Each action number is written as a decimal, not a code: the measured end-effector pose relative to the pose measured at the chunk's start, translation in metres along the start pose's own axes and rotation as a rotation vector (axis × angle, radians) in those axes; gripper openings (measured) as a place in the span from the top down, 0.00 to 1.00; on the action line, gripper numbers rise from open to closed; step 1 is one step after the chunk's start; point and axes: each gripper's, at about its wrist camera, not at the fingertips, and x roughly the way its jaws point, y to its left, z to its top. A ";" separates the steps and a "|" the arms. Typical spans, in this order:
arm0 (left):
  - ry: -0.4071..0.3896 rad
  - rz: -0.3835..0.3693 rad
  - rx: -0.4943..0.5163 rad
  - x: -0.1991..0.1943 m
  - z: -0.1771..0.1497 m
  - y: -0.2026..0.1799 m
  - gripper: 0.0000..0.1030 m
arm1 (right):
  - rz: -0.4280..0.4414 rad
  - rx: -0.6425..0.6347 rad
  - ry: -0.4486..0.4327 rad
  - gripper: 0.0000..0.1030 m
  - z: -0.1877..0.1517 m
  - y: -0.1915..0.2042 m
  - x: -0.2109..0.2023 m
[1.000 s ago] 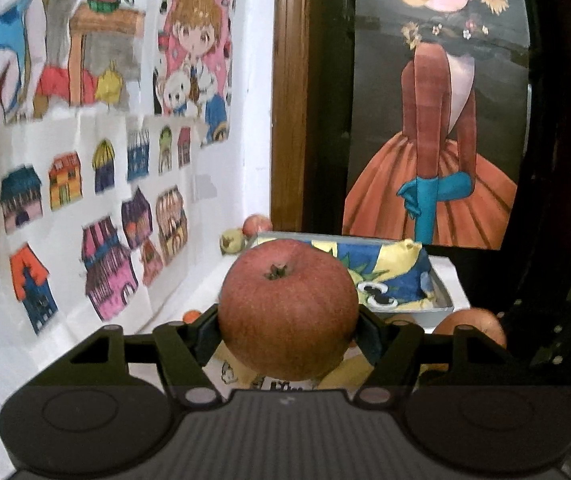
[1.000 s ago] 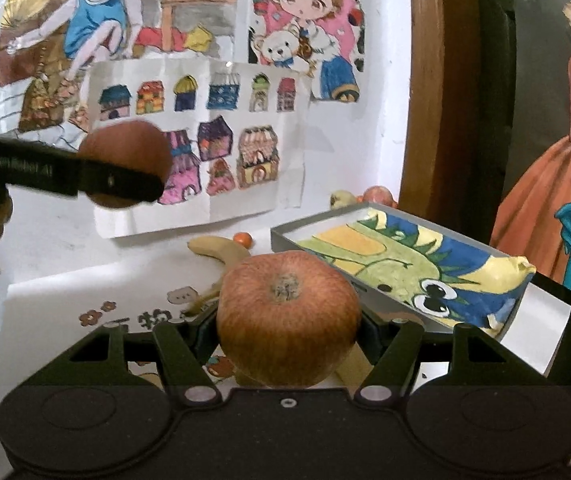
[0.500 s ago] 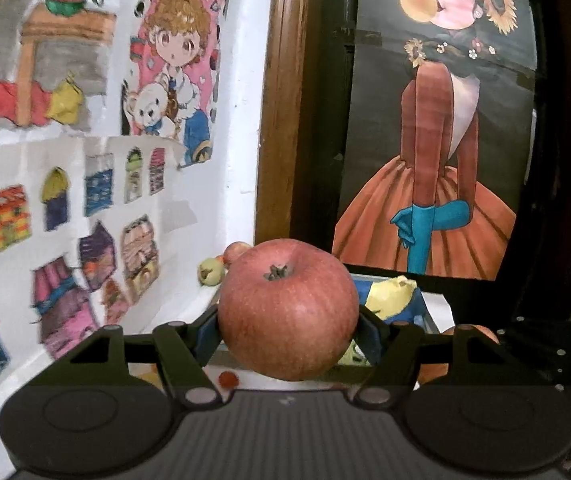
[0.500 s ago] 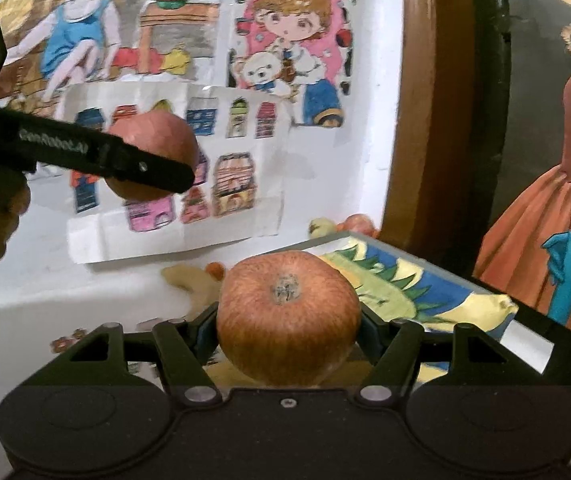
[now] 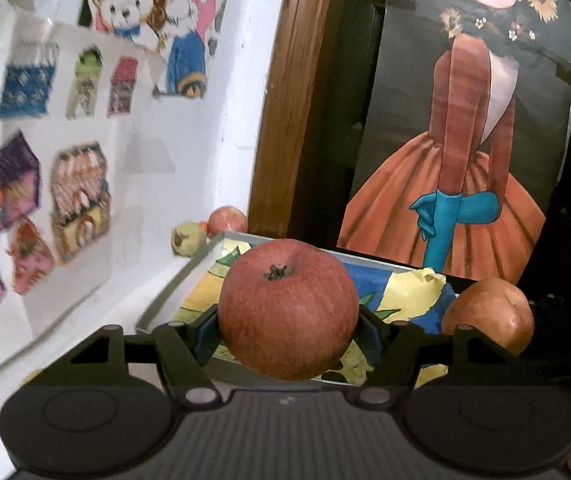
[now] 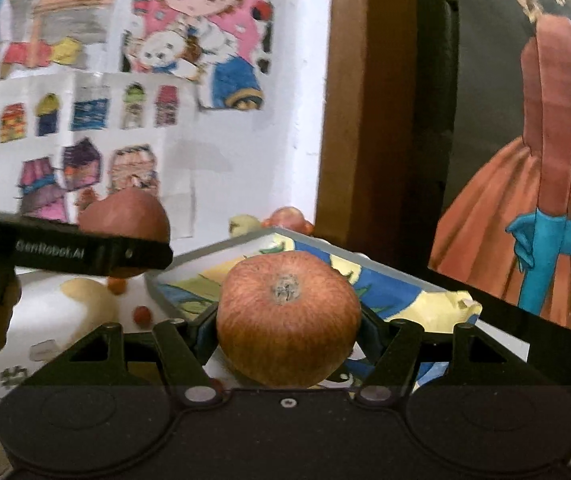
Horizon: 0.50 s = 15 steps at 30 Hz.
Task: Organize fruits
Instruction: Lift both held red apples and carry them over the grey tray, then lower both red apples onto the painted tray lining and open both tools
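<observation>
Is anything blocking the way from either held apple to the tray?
Nothing visible does. The left gripper and right gripper each hold an apple facing the open tray, lined only with paper.

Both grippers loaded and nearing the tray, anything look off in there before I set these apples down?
The paper liner in the tray is crumpled and curls up over the far right rim instead of lying flat. Otherwise nothing odd: each gripper holds its apple squarely.

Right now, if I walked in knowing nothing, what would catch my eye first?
Two round red apples, one clamped in the left tool, stem up, the other in the right tool. Just beyond both lies a shallow grey tray lined with a blue-and-yellow cartoon picture. Bright children's drawings cover the white wall behind.
</observation>
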 end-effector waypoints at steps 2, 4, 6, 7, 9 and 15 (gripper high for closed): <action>0.007 0.001 -0.001 0.012 -0.004 -0.001 0.30 | -0.008 0.012 0.012 0.33 -0.004 -0.005 0.012; 0.016 -0.001 -0.009 0.024 -0.006 -0.001 0.30 | -0.014 0.021 0.025 0.33 -0.008 -0.010 0.022; 0.025 -0.002 -0.019 0.035 -0.008 -0.001 0.30 | -0.015 0.035 0.039 0.33 -0.011 -0.014 0.031; 0.028 -0.002 -0.023 0.040 -0.009 -0.001 0.30 | -0.017 0.043 0.047 0.33 -0.014 -0.016 0.036; 0.034 -0.001 -0.022 0.049 -0.010 -0.001 0.30 | -0.021 0.052 0.056 0.33 -0.017 -0.019 0.043; 0.060 -0.003 -0.022 0.070 -0.014 -0.003 0.30 | -0.029 0.074 0.085 0.33 -0.023 -0.025 0.059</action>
